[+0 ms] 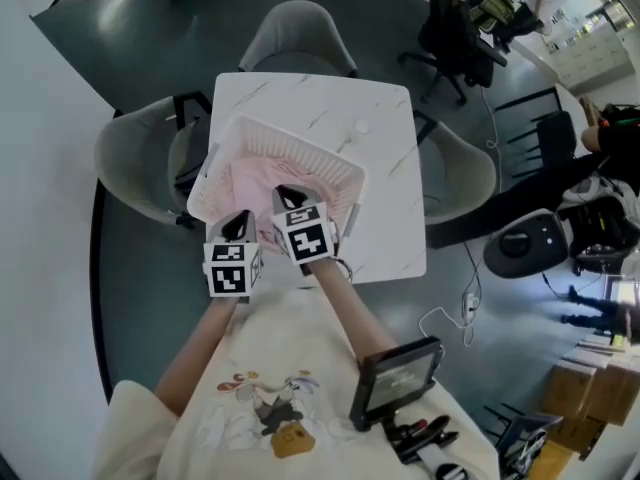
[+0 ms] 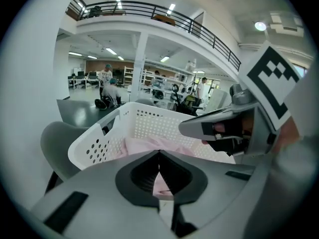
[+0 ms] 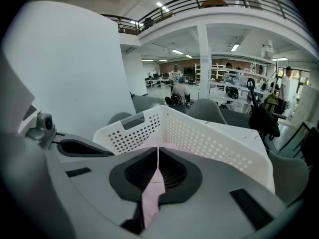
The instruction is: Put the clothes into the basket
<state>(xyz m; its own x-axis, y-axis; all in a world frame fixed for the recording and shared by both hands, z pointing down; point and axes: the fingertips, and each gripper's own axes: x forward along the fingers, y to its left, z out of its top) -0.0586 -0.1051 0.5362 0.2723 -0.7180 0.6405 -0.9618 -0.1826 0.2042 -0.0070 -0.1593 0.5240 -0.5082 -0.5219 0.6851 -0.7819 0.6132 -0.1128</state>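
Note:
A white perforated basket (image 1: 290, 133) stands on the white marble table (image 1: 385, 218), and pink clothes (image 1: 262, 180) lie inside it. Both grippers hover side by side over the basket's near rim. My left gripper (image 1: 236, 226) is shut, with a fold of pink cloth (image 2: 159, 184) pinched between its jaws (image 2: 159, 153). The right gripper (image 1: 290, 196) is shut too, and a strip of pink cloth (image 3: 152, 198) hangs from its jaws (image 3: 158, 149). The left gripper view shows the right gripper (image 2: 199, 128) close by, above the basket (image 2: 109, 133). In the right gripper view the basket (image 3: 209, 138) lies just ahead.
Grey chairs stand at the table's left (image 1: 135, 163), far side (image 1: 295, 33) and right (image 1: 460, 173). A black office chair (image 1: 455, 33) and a dark desk (image 1: 545, 128) are further right. Cables (image 1: 455, 313) trail on the floor by the table's near right corner.

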